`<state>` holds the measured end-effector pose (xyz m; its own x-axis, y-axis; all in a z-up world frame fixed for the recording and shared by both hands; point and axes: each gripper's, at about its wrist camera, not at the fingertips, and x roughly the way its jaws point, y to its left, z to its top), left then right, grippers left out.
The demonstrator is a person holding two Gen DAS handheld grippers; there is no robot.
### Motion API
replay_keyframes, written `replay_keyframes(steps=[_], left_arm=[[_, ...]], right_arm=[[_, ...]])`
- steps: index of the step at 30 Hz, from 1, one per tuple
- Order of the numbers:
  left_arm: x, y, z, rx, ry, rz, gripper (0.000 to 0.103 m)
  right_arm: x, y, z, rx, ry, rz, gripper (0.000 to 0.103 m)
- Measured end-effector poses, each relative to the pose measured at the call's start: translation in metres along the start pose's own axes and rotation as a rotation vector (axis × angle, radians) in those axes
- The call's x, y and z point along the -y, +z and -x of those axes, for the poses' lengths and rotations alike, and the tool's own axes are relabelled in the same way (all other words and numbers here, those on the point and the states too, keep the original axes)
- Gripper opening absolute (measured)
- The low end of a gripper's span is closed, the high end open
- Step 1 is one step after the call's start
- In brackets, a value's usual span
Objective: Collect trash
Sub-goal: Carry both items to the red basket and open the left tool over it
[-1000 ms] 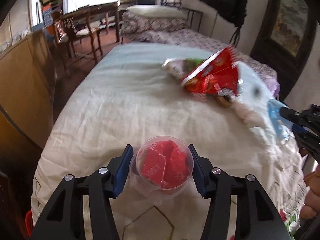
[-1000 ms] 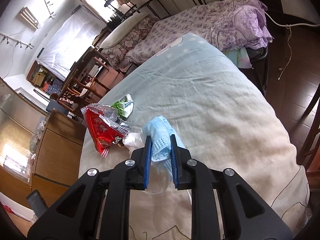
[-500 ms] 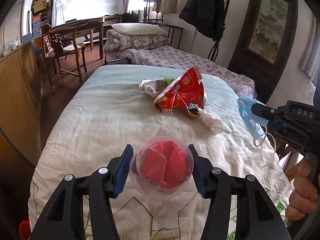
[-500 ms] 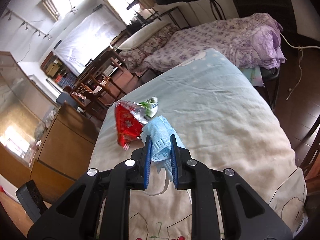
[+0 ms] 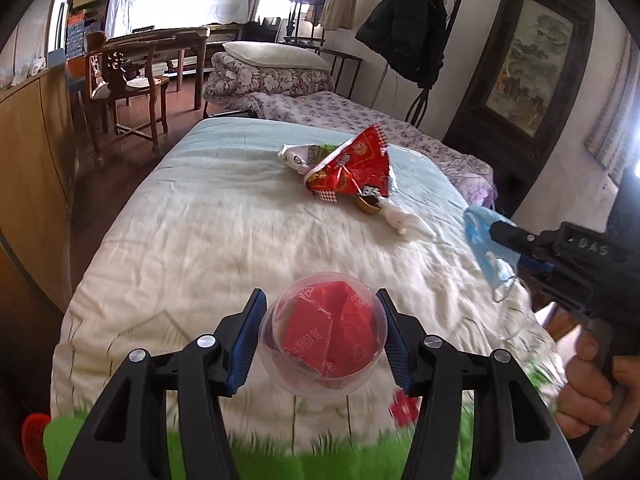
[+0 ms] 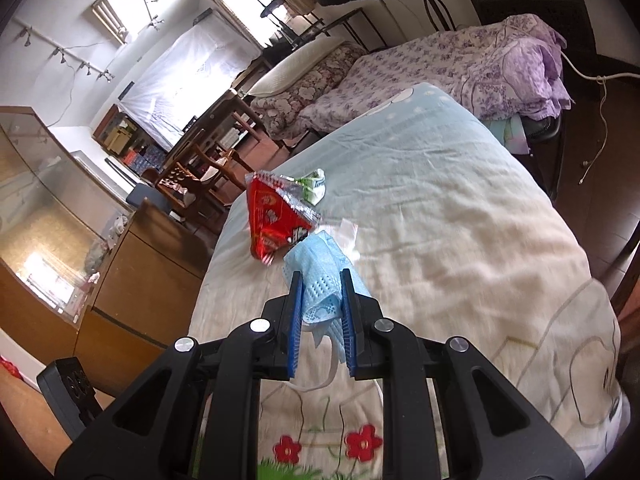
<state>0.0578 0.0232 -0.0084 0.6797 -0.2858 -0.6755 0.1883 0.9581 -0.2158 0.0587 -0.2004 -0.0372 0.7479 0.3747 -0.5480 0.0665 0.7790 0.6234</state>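
Trash in both grippers, clear of the bed.
My left gripper (image 5: 322, 330) clamps the clear plastic cup of red wrappers (image 5: 325, 334); my right gripper (image 6: 320, 312) pinches the crumpled blue face mask (image 6: 320, 276), so neither drops.

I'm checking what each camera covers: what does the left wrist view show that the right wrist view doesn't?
Only the left wrist view shows the clear plastic cup with red wrappers inside, held by the left gripper, plus a hand holding the right gripper, a brown round item and a framed picture.

Only the right wrist view shows the glass-fronted cabinet and the bedcover's red flowers.

Both show the blue face mask, red snack bag and bed.
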Motion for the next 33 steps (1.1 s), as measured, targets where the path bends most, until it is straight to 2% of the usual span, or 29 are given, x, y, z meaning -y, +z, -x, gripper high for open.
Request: replay_keyframes(steps=[5,9,12,21,28,33], left_arm=[[0.003,-0.011,0.036,0.033,0.007,-0.022,0.055],[-0.002,-0.015,0.064,0.058,0.009,-0.015,0.055],[-0.006,-0.017,0.086,0.092,0.022,-0.014,0.055],[-0.024,-0.025,0.147,0.185,0.079,-0.012,0.055],[-0.060,-0.042,0.198,0.230,0.159,0.017,0.055],[-0.106,-0.063,0.227,0.227,0.223,0.074,0.055]], right_arm=[[0.001,-0.021,0.020,0.018,0.061,-0.013,0.020],[-0.010,-0.037,0.034,0.025,0.079,0.029,0.020],[-0.022,-0.047,0.047,0.033,0.083,0.068,0.020],[-0.070,-0.064,0.091,0.057,0.175,0.158,0.020],[-0.124,-0.083,0.117,0.052,0.262,0.245,0.020],[-0.157,-0.099,0.123,0.019,0.309,0.301,0.020]])
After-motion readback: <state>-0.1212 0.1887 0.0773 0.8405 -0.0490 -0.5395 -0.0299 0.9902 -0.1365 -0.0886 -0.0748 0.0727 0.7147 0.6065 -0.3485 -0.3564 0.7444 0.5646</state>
